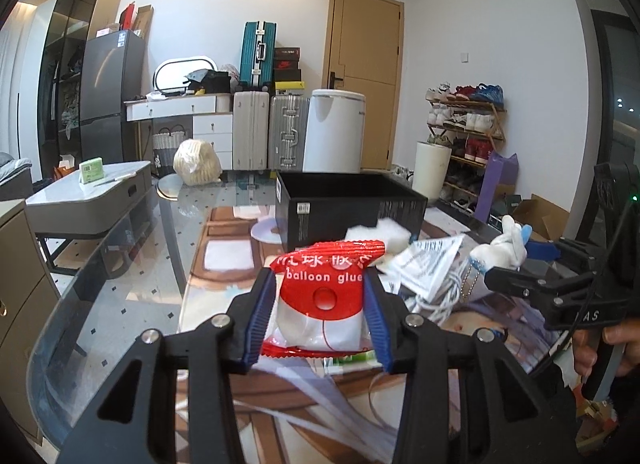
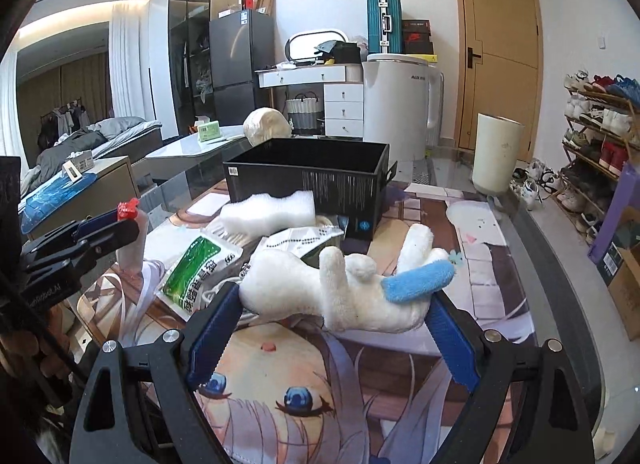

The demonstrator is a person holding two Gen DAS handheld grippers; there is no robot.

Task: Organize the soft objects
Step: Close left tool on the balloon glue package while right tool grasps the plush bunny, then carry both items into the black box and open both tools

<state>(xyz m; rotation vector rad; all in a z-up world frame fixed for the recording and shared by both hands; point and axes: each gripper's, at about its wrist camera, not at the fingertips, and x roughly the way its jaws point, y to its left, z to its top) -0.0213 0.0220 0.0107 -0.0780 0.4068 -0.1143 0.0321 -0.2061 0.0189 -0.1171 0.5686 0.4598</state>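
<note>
My left gripper point(image 1: 318, 304) is shut on a red and white balloon glue packet point(image 1: 324, 296), held above the table mat. My right gripper point(image 2: 332, 316) is shut on a white plush toy with a blue ear point(image 2: 344, 288), its fingers point(image 2: 212, 328) pressing both sides of it. The plush also shows in the left wrist view point(image 1: 500, 248). An open black box point(image 2: 308, 180) stands behind on the mat, also in the left wrist view point(image 1: 348, 204). A white foam piece point(image 2: 268, 212) lies against the box front. A green and white packet point(image 2: 196, 268) and another white packet point(image 2: 304, 242) lie near the plush.
A printed anime mat point(image 2: 480, 264) covers the glass table point(image 1: 120, 284). A white bin point(image 2: 496, 152) and a shoe rack point(image 2: 600, 136) stand to the right. A low grey table point(image 1: 88, 200) stands to the left, suitcases point(image 1: 272, 132) behind.
</note>
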